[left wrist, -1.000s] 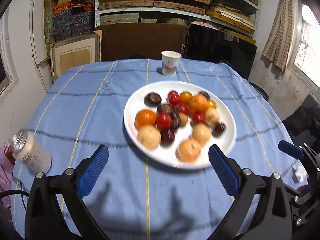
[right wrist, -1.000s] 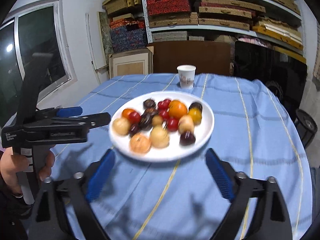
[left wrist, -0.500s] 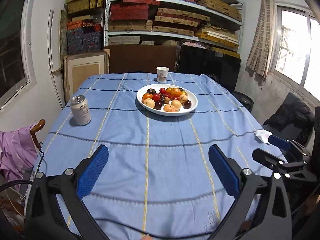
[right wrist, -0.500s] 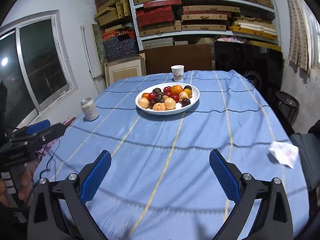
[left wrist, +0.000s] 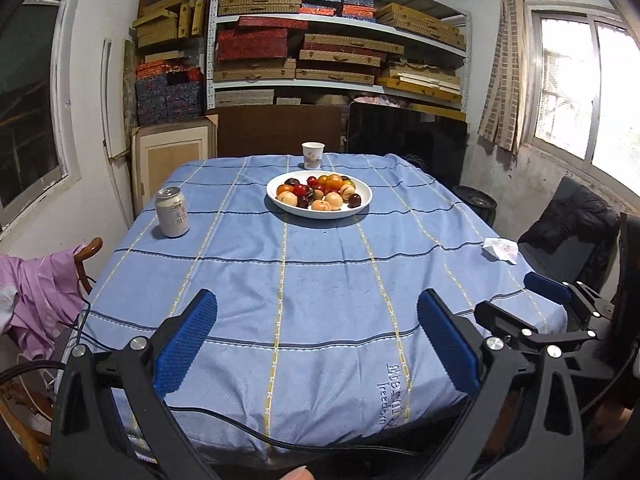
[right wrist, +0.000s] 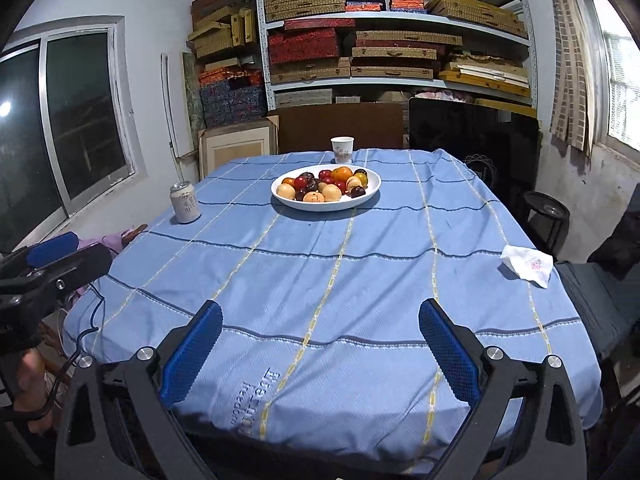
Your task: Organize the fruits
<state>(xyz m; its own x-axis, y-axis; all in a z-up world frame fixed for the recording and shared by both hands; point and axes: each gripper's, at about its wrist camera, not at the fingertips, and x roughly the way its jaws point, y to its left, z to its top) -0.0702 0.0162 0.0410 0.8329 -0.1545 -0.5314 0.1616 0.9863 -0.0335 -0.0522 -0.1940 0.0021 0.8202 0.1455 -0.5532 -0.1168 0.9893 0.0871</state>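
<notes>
Blue-clothed table (left wrist: 320, 272), fruits (left wrist: 320, 193) piled on white plate (left wrist: 362, 205) far side; left gripper (left wrist: 316, 344), right gripper (right wrist: 318, 348) both wide, empty; fruit likely small, round, roll-prone, grip across middle.

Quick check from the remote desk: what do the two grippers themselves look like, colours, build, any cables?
Both match. The left gripper and right gripper have black skeletal frames with silver bolts and two fingers faced with blue, dimpled pads. A black cable runs under the left one. No sleeve is clearly visible.
</notes>
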